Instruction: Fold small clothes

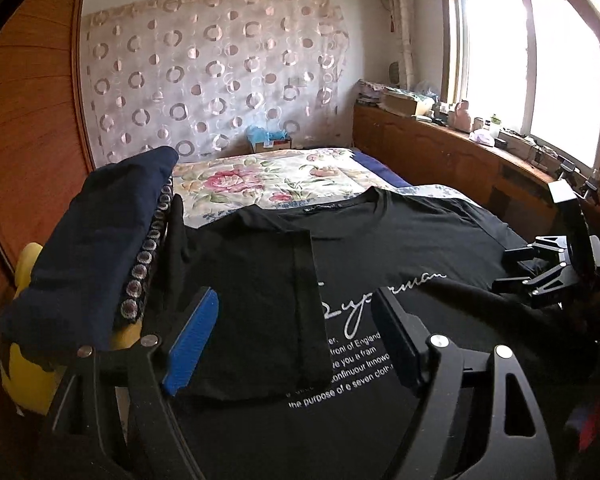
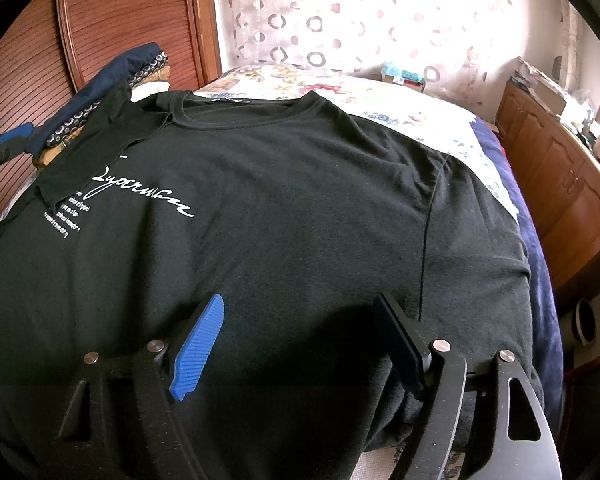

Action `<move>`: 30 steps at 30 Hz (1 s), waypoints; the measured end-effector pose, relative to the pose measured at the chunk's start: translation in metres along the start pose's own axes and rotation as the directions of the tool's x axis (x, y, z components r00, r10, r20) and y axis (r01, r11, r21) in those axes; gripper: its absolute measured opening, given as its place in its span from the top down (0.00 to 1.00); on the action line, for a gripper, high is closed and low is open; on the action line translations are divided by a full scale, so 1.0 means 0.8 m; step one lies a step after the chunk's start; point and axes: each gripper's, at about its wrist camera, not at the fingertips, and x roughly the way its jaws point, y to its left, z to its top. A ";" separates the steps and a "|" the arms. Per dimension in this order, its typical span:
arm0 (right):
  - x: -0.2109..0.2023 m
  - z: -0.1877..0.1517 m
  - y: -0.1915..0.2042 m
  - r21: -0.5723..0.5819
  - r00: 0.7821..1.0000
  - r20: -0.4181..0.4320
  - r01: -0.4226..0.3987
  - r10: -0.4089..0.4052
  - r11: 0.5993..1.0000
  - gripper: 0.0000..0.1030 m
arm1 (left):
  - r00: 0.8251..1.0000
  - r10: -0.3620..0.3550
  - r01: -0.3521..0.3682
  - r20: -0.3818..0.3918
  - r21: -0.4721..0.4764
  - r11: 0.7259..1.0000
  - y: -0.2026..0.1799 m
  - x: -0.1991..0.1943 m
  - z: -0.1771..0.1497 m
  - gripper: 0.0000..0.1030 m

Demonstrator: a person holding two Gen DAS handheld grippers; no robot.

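Floral bedding covers the bed (image 1: 260,184) that carries everything, so places below are given from the black T-shirt (image 2: 280,200) spread face up across it.

Left gripper (image 1: 296,344): its jaws stand apart, blue pad on one side and dark pad on the other, with nothing pinched between them. Just under them lies the shirt's one sleeve (image 1: 260,300), folded inward over the chest so that it hides the start of the white lettering (image 1: 352,344).

Right gripper (image 2: 300,344): its jaws are also apart, hovering over the shirt's lower body; no cloth is caught between the pads. In the left wrist view this gripper sits at the shirt's far side edge, by the unfolded sleeve.

Beside the folded sleeve, just off the shirt, rests a stack of folded clothes (image 1: 96,248), navy on top with a ring-patterned edge. Beyond the shirt's collar the bed runs to a wall hung with a circle-print curtain (image 1: 220,72). On the unfolded-sleeve side stands a wooden cabinet (image 1: 440,152) under a bright window (image 1: 532,64).
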 end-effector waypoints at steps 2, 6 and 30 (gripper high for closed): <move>-0.001 0.000 -0.001 0.006 1.000 0.001 0.008 -0.008 1.000 0.24 | 1.000 0.005 -0.005 -0.001 -0.004 1.000 -0.002 -0.001 -0.004 0.23; -0.028 -0.002 -0.015 0.077 0.996 0.091 0.018 -0.025 0.997 0.24 | 1.000 -0.003 0.003 -0.007 -0.006 1.000 -0.008 -0.004 -0.012 0.23; -0.098 -0.070 -0.102 0.288 0.979 0.047 0.178 -0.200 0.941 0.55 | 0.992 -0.113 0.115 -0.049 0.051 0.992 -0.070 -0.007 -0.034 0.23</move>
